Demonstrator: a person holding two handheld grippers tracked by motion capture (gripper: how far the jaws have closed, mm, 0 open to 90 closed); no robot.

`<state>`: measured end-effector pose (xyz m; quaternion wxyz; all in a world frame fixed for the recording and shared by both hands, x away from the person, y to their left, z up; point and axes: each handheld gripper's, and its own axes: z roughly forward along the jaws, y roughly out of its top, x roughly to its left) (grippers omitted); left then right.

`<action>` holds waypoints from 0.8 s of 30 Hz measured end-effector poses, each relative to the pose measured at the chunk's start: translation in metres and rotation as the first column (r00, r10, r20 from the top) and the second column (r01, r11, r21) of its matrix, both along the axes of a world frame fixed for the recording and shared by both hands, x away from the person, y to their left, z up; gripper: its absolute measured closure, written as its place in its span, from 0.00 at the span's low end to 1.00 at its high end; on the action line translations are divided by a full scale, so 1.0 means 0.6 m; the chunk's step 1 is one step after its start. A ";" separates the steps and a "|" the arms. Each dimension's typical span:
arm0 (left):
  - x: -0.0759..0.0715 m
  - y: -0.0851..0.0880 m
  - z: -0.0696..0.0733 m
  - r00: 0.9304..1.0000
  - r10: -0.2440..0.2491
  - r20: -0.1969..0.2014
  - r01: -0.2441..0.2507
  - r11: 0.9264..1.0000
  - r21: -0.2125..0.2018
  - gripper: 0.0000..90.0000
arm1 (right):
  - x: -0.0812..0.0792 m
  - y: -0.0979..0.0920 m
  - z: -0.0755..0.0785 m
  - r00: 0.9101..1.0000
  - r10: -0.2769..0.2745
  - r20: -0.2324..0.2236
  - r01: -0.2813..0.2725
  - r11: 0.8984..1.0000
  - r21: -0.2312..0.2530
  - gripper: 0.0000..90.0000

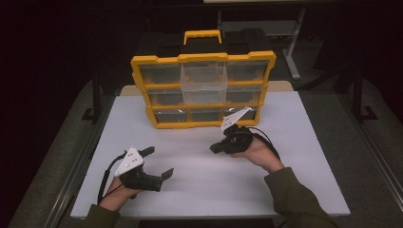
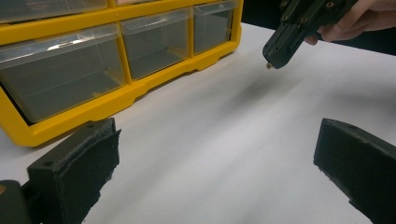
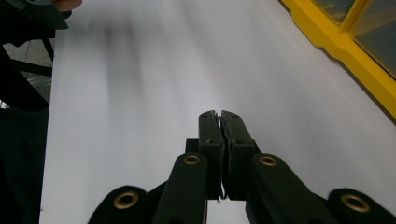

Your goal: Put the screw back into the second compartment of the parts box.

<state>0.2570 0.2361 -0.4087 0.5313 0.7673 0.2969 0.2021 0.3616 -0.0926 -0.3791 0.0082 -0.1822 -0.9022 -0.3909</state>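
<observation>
The yellow drawer box [image 1: 203, 90] is standing upright at the far side of the white table [image 1: 199, 185], near the far edge and about in the middle between the left and right edges. It is the thing nearest to the grippers. There is one box, with one yellow handle [image 1: 203, 36] on top and nine clear drawers in three rows of three. The top middle drawer [image 1: 204, 77] is sticking out toward the person. In front of the box a wide bare stretch of table is lying open, running to the near edge and to both sides. There are two grippers. The right gripper [image 1: 215, 148] is hanging just above the table, near the bottom right corner of the box but not touching it. Its jaws are pressed together, and in the left gripper view a tiny brass-colored bit is showing at its tip [image 2: 269, 66]; I cannot tell what it is. The left gripper [image 1: 159, 164] is sitting low near the left front part of the table, well apart from the box. Its jaws are spread wide, holding nothing.
</observation>
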 end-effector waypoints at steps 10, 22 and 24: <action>0.000 -0.001 0.000 1.000 0.000 -0.007 0.000 1.000 0.000 0.00 | 0.006 -0.015 0.027 1.000 -0.012 0.015 0.012 1.000 0.024 0.97; -0.001 -0.001 -0.001 1.000 0.000 -0.007 0.000 1.000 -0.001 0.00 | 0.017 -0.037 0.064 0.999 -0.025 0.026 0.024 0.999 0.036 0.97; -0.001 -0.001 -0.001 1.000 0.000 -0.007 0.000 1.000 -0.001 0.00 | 0.018 -0.039 0.070 0.999 -0.028 0.021 0.027 0.999 0.044 0.97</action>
